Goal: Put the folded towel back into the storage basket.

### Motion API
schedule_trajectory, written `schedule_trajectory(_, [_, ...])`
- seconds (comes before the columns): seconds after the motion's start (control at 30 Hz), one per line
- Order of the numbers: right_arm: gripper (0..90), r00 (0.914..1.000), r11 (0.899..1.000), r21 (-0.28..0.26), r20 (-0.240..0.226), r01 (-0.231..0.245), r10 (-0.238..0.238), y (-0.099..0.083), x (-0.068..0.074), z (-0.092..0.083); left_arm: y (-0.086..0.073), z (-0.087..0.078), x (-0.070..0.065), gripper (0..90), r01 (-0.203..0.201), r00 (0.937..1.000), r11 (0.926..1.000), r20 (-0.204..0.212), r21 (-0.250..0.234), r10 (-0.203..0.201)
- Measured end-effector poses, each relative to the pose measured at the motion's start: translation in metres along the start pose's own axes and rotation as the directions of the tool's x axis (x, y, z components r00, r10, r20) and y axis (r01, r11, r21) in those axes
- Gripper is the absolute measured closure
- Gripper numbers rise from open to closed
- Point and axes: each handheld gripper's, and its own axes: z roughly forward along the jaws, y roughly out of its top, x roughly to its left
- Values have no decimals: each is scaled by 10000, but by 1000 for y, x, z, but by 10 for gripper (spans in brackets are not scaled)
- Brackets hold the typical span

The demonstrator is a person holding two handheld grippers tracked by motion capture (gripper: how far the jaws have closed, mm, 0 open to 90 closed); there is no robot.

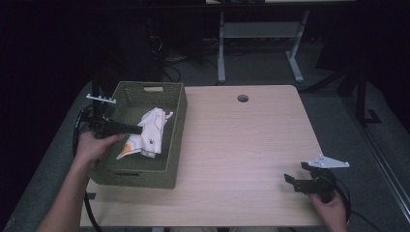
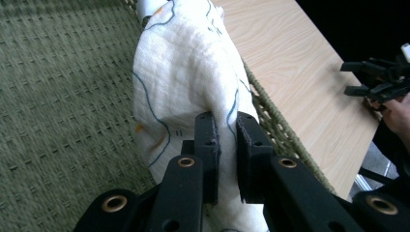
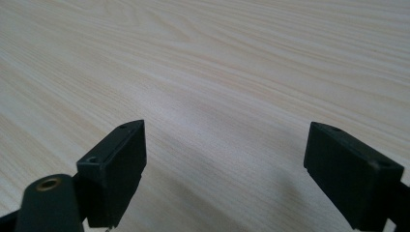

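A white cloth (image 1: 149, 131) with blue lines and orange marks lies bunched inside a green woven basket (image 1: 175, 105) at the table's left. My left gripper (image 1: 138, 129) reaches over the basket's left wall and is shut on the cloth; in the left gripper view a fold of the cloth (image 2: 188, 72) is pinched between the two pads (image 2: 209, 140). My right gripper (image 1: 294, 179) rests low over the bare wood near the table's front right corner, open. In the right gripper view its jaws stand wide apart with only tabletop (image 3: 217, 87) between them.
The basket takes up the left third of the light wooden table (image 1: 241, 145). A round cable hole (image 1: 242, 98) is near the far edge. Dark floor and a white desk frame (image 1: 261, 43) lie beyond the table.
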Motion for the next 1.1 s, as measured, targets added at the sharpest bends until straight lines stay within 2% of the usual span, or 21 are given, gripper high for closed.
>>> schedule_trajectory(0.1, [148, 10000, 10000, -14, 19, -14, 14, 0, -1, -1, 0, 3, 5, 817, 19, 9999, 9999, -128, 103, -18])
schedule_trajectory(0.17, [148, 10000, 10000, -27, 12, -63, 63, 0, -1, 0, 1, 7, 8, 817, -110, 9998, 9995, -176, 285, 115])
schedule_trajectory(0.27, [148, 10000, 10000, -41, 26, -76, 76, 0, -1, 0, 2, 12, 14, 818, -70, 9996, 9984, -265, 559, 84])
schedule_trajectory(0.4, [148, 10000, 10000, -11, 43, -85, 86, -1, -2, -1, 3, 20, 19, 818, -332, 9984, 9953, -419, 914, 372])
schedule_trajectory(0.47, [148, 9999, 10000, 8, 40, -94, 94, -1, -3, 0, 3, 24, 20, 809, -470, 9965, 9940, -643, 989, 535])
schedule_trajectory(0.5, [148, 9999, 9999, 11, 24, -113, 113, -1, -3, 0, 4, 27, 22, 735, -440, 9946, 9935, -893, 1050, 535])
schedule_trajectory(0.57, [148, 9999, 9999, 11, 25, -118, 118, -1, -3, 0, 4, 29, 28, 720, -129, 9937, 9946, -1093, 1026, 241])
schedule_trajectory(0.67, [148, 9999, 9999, 16, 20, -145, 145, -2, -3, -2, 4, 28, 32, 684, 105, 9927, 9956, -1210, 927, 8])
schedule_trajectory(0.93, [148, 10000, 10000, -42, 23, -18, 18, 0, 0, -2, 3, 23, 26, 660, -17, 9920, 9965, -1254, 831, 122])
schedule_trajectory(1.1, [148, 10000, 10000, -22, -14, 77, -77, 0, 2, -1, 0, 21, 18, 633, -21, 9937, 9986, -1119, 535, 81])
